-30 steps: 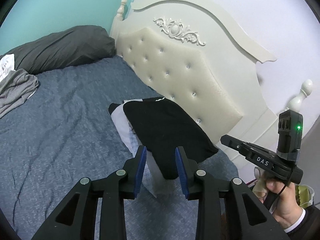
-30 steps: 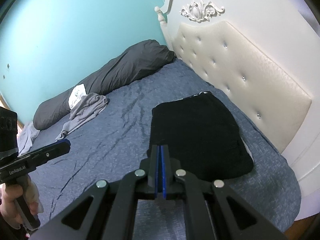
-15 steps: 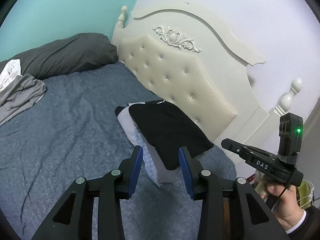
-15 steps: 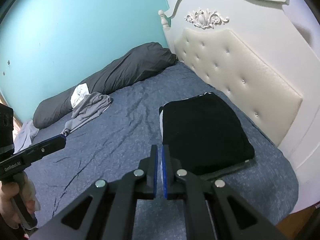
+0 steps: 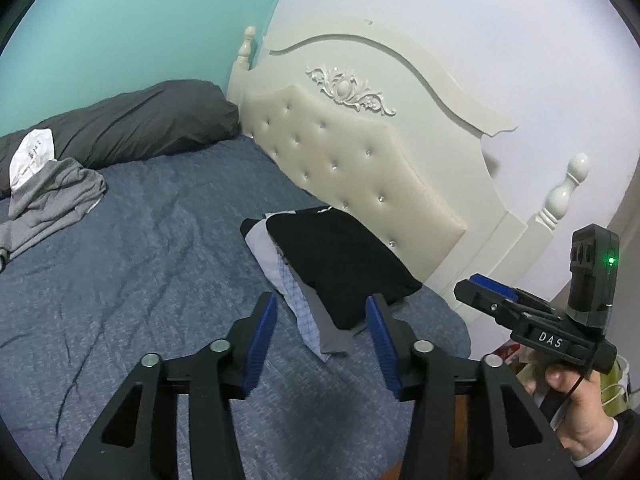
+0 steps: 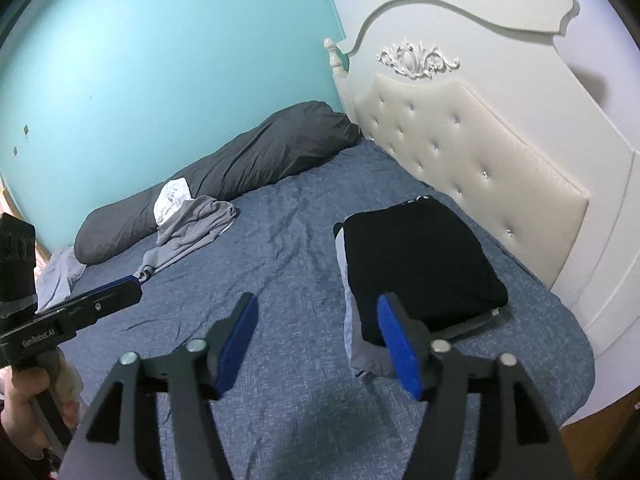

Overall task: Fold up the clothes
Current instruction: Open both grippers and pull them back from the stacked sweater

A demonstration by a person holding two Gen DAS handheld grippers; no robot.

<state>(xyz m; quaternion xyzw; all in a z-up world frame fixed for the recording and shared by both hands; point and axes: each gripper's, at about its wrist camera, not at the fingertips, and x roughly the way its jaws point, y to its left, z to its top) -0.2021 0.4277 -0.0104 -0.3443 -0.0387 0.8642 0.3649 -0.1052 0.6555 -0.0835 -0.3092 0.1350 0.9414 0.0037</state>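
1. A folded black garment (image 5: 340, 264) is seen on top of a small stack of folded clothes (image 5: 296, 296) on the blue bed (image 5: 152, 264), just beside the padded cream headboard (image 5: 352, 168).
2. Under the black piece, a light checked layer and a grey layer are seen sticking out at the near edge of the stack.
3. The left claw (image 5: 320, 336) is held above the bed, short of the stack; its jaws are spread and opening, and nothing is pinched between the blue pads.
4. The right claw (image 6: 320, 340) is held likewise over the bed near the stack's corner; its jaws are spread and opening, and nothing is gripped.
5. A crumpled grey garment (image 6: 192, 232) is noted well apart from the stack, against a long dark grey pillow (image 6: 240, 172) along the teal wall. A white piece with print lies at its upper edge.
6. Each claw's handle is seen gripped by a hand in the other claw's view: right hand (image 5: 576, 412), left hand (image 6: 28, 408).
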